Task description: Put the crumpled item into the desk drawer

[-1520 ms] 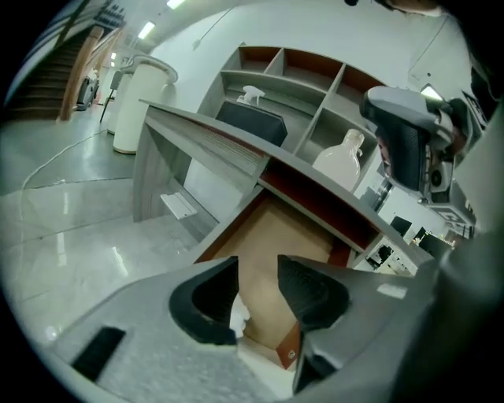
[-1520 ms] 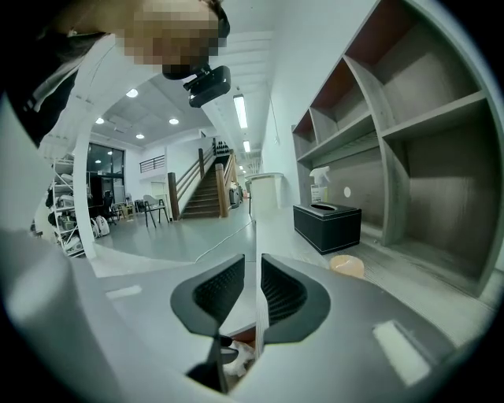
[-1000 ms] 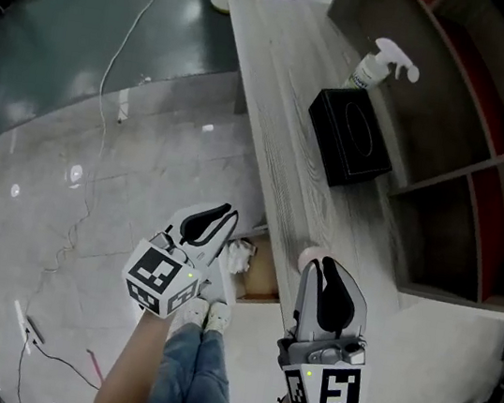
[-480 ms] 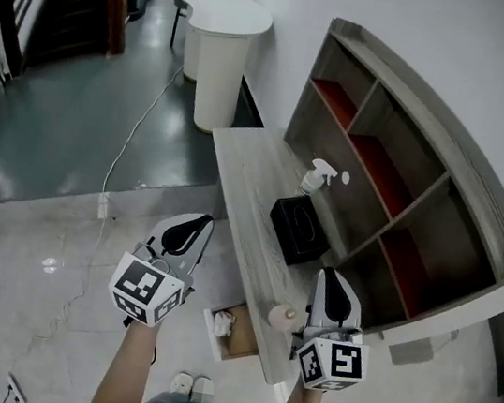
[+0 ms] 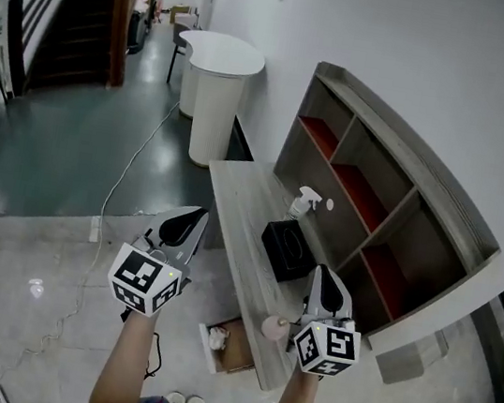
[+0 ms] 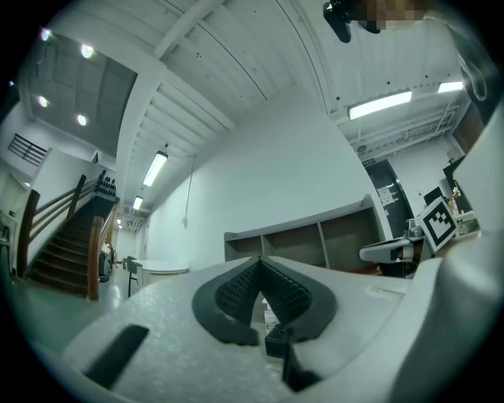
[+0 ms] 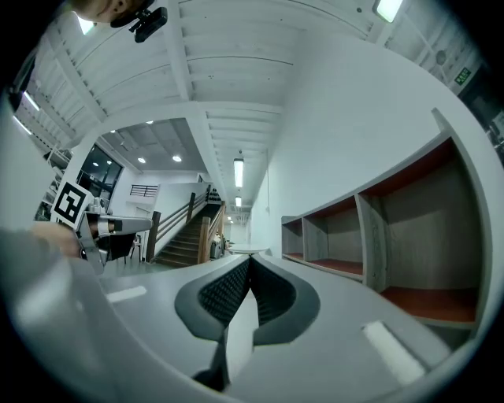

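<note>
Lying in the open drawer [image 5: 244, 360] below the near end of the tabletop [image 5: 242, 194], the crumpled item [image 5: 217, 337] is seen from the head view as a small white wad. It is creased and uneven in outline, and pale against the brown bottom of the drawer. It is set at the left side of the drawer as pictured and is touched by neither gripper. Its finer texture cannot be made out at this size.

The left gripper [image 5: 195, 216] is held well above the floor, left of the tabletop's edge and pointed away from the person. Its jaws have just been closing and are pressed together pad to pad, with nothing caught between them. The right gripper [image 5: 324, 276] is held over the near end of the tabletop; its jaws are closed at the tips and nothing is gripped.

On the tabletop a black box [image 5: 285, 249] is placed about midway. A white spray bottle [image 5: 303, 201] is stood beyond it, near the shelf unit [image 5: 366, 197]. A small pinkish round object [image 5: 270, 327] is seen at the near end, just left of the right gripper's marker cube. The shelf unit, grey outside with red inner boards, is set along the tabletop's far side against the white wall.
</note>
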